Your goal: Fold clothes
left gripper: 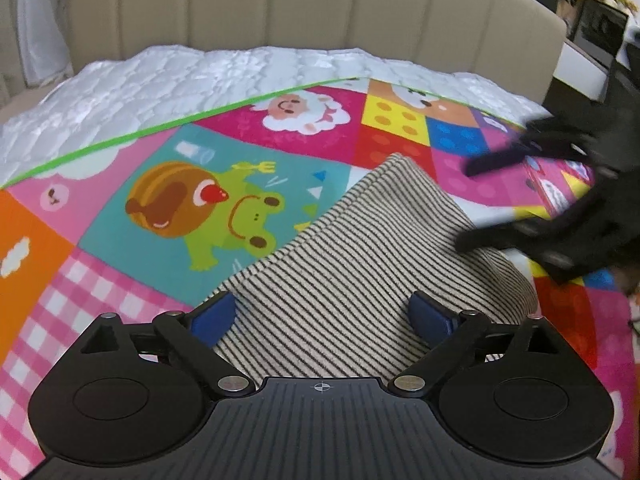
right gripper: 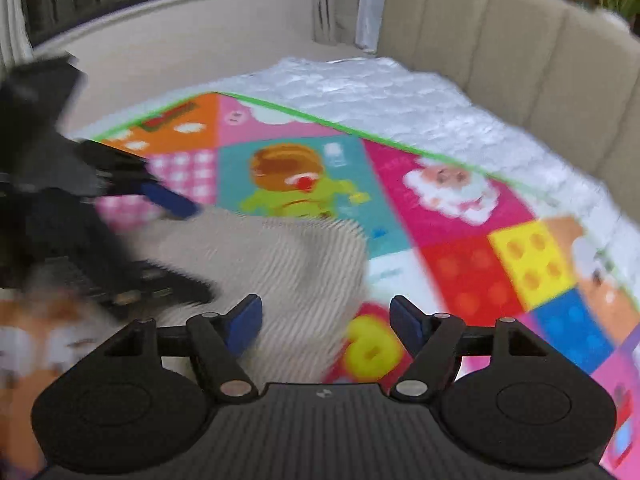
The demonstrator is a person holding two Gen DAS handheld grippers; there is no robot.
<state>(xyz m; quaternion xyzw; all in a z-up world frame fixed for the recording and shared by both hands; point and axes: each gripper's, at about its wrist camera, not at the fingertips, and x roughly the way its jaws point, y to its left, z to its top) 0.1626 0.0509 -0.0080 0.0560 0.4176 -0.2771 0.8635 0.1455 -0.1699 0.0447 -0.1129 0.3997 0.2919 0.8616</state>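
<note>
A beige garment with thin dark stripes (left gripper: 340,264) lies folded on the colourful play mat (left gripper: 120,184). My left gripper (left gripper: 324,314) is open, its blue pads on either side of the garment's near end, just above it. The right gripper (left gripper: 532,200) shows blurred at the garment's right edge, fingers spread. In the right wrist view my right gripper (right gripper: 326,322) is open and empty, over the garment's right edge (right gripper: 288,268). The left gripper (right gripper: 120,232) shows blurred at the left, over the garment.
The play mat covers a white quilted mattress (left gripper: 200,76) with a beige padded headboard (left gripper: 304,4) behind. Dark boxes and shelves (left gripper: 600,28) stand at the far right. A window and pale wall (right gripper: 140,20) lie beyond the bed.
</note>
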